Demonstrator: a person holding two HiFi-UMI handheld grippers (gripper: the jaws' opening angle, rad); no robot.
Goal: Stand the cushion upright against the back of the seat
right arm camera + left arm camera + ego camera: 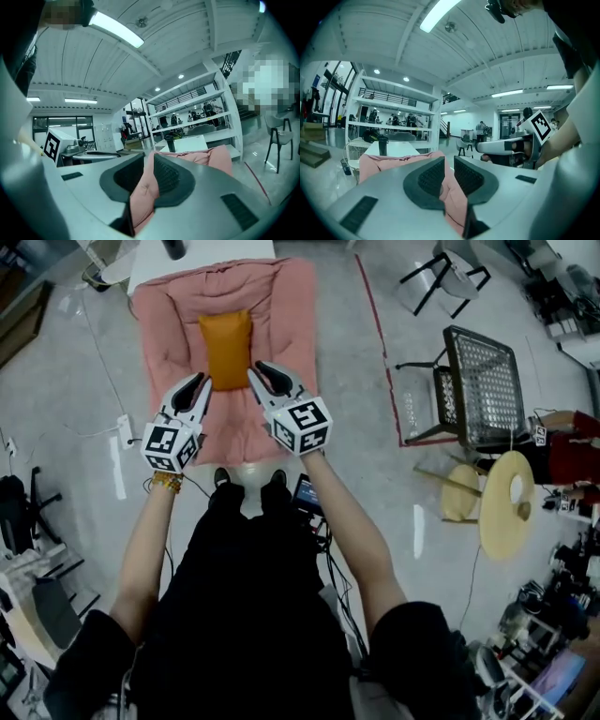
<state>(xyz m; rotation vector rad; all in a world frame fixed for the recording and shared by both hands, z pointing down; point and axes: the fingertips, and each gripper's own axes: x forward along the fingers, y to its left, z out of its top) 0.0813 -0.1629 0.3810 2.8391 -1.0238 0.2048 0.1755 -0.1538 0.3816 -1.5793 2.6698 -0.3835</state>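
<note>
Head view shows us a pale glossy floor (84, 381) with the pink cushion (281, 324) spread out, an orange pillow (227, 345) on its middle and a white bench (202, 251) with a dark cup (173, 247) at its far end. A black mesh chair (478, 385) stands well apart at right, beyond a red line (375, 334) on the floor. Our left claw (200, 382) and right claw (261, 370) each clench a fold of the cushion's near part beside the pillow; the seat beneath is covered from sight.

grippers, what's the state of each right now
left gripper: closed on the pink cushion
right gripper: closed on the pink cushion as well
</note>
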